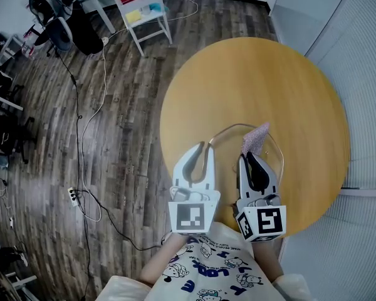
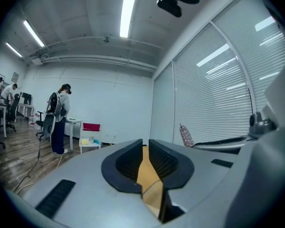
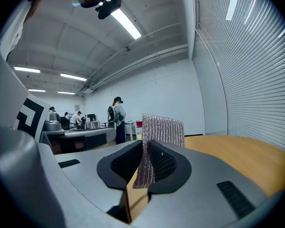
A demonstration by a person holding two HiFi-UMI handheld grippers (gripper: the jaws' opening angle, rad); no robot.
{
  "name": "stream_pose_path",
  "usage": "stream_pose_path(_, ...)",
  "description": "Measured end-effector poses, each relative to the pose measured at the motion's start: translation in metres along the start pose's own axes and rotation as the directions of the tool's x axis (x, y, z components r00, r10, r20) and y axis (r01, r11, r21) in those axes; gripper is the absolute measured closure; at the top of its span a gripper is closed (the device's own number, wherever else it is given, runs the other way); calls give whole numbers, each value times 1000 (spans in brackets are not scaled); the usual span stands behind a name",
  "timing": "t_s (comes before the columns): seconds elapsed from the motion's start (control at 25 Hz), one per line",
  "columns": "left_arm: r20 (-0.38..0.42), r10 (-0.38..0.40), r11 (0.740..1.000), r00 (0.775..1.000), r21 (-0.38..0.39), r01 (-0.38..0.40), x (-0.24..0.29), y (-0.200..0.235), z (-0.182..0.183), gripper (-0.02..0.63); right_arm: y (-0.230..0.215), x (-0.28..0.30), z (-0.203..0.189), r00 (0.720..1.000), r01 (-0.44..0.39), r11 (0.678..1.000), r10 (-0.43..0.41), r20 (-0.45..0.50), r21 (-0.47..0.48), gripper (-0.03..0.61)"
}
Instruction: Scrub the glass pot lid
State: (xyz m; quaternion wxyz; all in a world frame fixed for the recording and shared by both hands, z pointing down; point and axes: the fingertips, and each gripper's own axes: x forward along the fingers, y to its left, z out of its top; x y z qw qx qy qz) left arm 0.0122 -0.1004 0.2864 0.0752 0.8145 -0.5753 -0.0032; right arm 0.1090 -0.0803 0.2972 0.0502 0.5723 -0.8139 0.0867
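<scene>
Right hand-held gripper [image 1: 249,156] clamps mesh scrubber [image 1: 255,139]; glass pot lid [image 1: 229,129] barely discernible.

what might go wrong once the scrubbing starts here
1. The left gripper pinches the glass lid only at its rim, so scrubbing pressure could make the smooth glass slip or pivot.
2. The scrub pad sticks out well past the right gripper and may fold over instead of scrubbing.

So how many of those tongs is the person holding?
2. The left tongs grip the glass lid by its rim; the right tongs, just beside them, pinch a glittery scrub pad over the lid. None seem hidden.
</scene>
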Motion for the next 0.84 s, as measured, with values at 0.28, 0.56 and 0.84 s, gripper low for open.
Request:
stream_pose_path(0.28,6,-1,1000,1000,10,1,-2,-6,-2,565,-1,-3,-3,1000,-6,1000,6,3,-3,515)
stream_pose_path(0.56,14,1,1000,1000,6,-1,-6,-7,0,565,1,-5,0,1000,-5,1000,5,9,-6,515)
stream_pose_path(0.84,8,-4,1000,1000,7,4,-6,-14,2,565,0,-7,2,1000,-7,1000,7,7,-7,515)
